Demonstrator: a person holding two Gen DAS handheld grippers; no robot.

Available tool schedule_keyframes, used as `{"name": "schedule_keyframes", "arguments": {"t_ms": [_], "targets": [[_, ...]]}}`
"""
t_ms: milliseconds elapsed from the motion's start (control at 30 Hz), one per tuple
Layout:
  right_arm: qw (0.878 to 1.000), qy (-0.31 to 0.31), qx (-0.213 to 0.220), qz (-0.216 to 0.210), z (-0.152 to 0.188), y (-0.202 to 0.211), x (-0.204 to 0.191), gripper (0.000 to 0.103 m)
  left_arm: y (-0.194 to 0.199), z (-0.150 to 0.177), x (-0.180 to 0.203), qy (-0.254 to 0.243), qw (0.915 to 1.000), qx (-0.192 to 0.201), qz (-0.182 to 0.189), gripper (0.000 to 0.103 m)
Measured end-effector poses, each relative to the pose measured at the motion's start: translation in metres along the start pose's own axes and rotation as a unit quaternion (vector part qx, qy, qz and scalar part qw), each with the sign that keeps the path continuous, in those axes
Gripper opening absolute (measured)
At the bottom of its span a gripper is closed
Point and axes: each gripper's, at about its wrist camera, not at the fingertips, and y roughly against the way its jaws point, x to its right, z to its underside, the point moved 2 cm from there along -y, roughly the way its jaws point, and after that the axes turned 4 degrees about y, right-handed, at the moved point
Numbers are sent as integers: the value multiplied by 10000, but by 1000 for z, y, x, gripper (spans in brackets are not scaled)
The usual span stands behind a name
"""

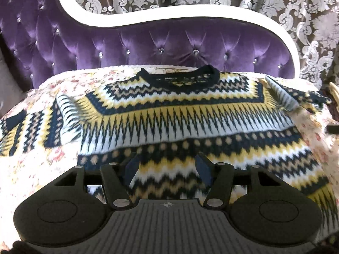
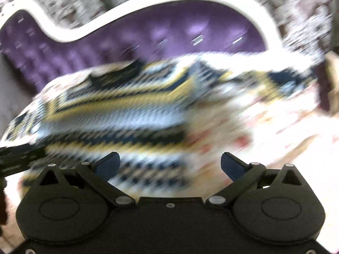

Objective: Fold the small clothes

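A knitted sweater [image 1: 169, 114] in navy, yellow and white zigzags, with a black collar [image 1: 180, 78], lies spread flat on the bed, front up and sleeves out to both sides. My left gripper [image 1: 167, 169] hovers over its lower body near the hem. Its jaws stand apart, the fabric lies flat between them, and nothing is pinched. The right wrist view is heavily blurred. There my right gripper [image 2: 170, 165] stands wide open over the sweater's [image 2: 114, 114] lower right edge and holds nothing.
A floral bedspread [image 1: 42, 160] covers the bed under the sweater. Behind stands a purple tufted headboard [image 1: 148, 44] with a curved white frame, and damask curtains [image 1: 296, 10] hang beyond it. A dark object [image 2: 19, 158] juts in at the left edge of the right wrist view.
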Motion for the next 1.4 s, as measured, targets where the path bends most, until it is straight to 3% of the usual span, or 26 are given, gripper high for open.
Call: {"name": "schedule_keyframes", "arguments": {"t_ms": [167, 267, 333, 533, 667, 733, 767, 833, 867, 900, 1100, 1267, 1400], "targets": [[9952, -117, 398, 887, -39, -4, 57, 82, -26, -3, 9, -10, 9998, -159, -91, 57], [9903, 10, 505, 1294, -63, -19, 80, 78, -49, 9, 15, -190, 9978, -629, -85, 58], [9878, 205, 535, 1451, -77, -33, 86, 77, -48, 17, 17, -275, 9990, -321, -152, 62], [9853, 606, 329, 1565, -99, -88, 103, 76, -47, 20, 14, -201, 9994, -253, -95, 62], [9807, 731, -77, 1814, -94, -118, 122, 74, -48, 19, 13, -199, 9995, -253, -42, 63], [9758, 841, -285, 1998, -89, -128, 130, 67, -49, 19, 14, -181, 9995, -239, -30, 63], [9747, 840, -375, 2036, -87, -131, 135, 55, -48, 20, 14, -177, 9996, -223, -26, 63], [9828, 582, -307, 1724, -88, -129, 149, 35, -48, 21, 14, -174, 9997, -195, -11, 63], [9866, 375, -288, 1558, -89, -125, 156, 18, -48, 21, 13, -169, 9997, -183, 6, 63], [9888, 200, -256, 1454, -91, -121, 161, 15, -48, 21, 13, -159, 9997, -176, 26, 63], [9892, 46, 192, 1453, -117, -75, 160, 14, -47, 16, 6, -14, 9995, -221, 246, 62], [9926, -43, 595, 1053, -151, -35, 133, 14, -39, 5, -5, 87, 9991, -34, 403, 62], [9952, -77, 832, 516, -179, -17, 93, 5, -34, -11, -21, 97, 9990, 253, 368, 62]]}}
